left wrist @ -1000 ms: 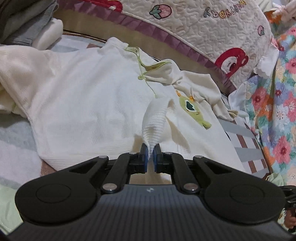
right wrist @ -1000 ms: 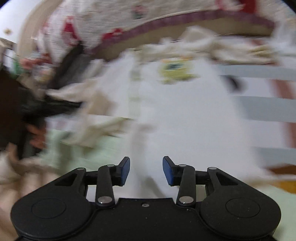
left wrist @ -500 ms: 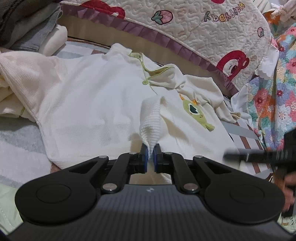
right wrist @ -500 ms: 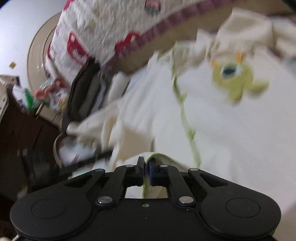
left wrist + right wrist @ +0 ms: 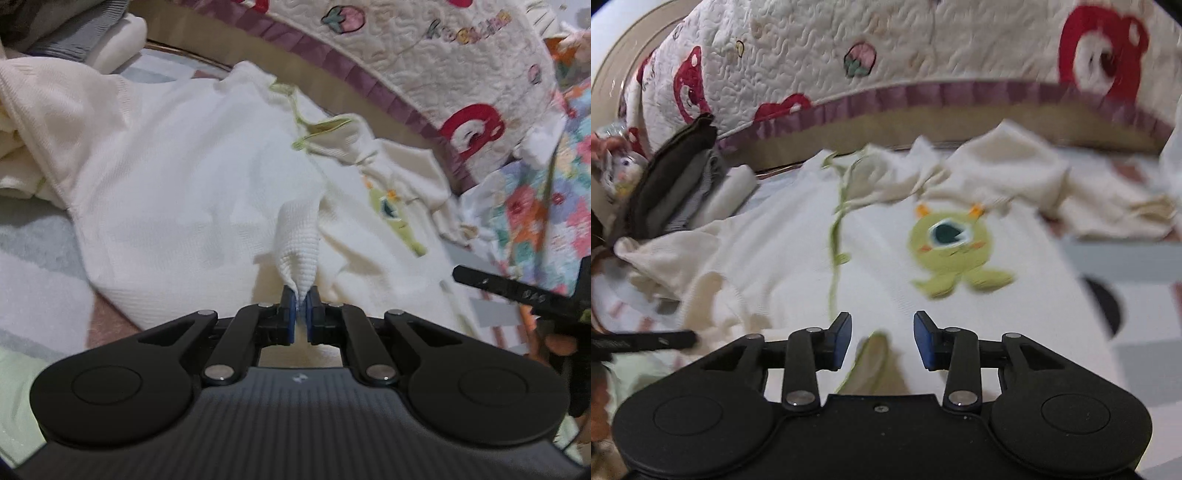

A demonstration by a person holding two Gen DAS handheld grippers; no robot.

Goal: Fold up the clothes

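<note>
From my left wrist, my left gripper [image 5: 301,303] pinched a peak of the cream shirt [image 5: 192,192], which lay spread on the bed from 9 to 2 o'clock, its green monster [image 5: 391,218] at 2. The quilt [image 5: 424,59] ran across 12.

From my right wrist, my right gripper [image 5: 882,334] had just been opening and stood spread, nothing pressed; a green-edged hem [image 5: 871,354] lay between its pads. The monster [image 5: 951,251] sat at 1 o'clock.
</note>
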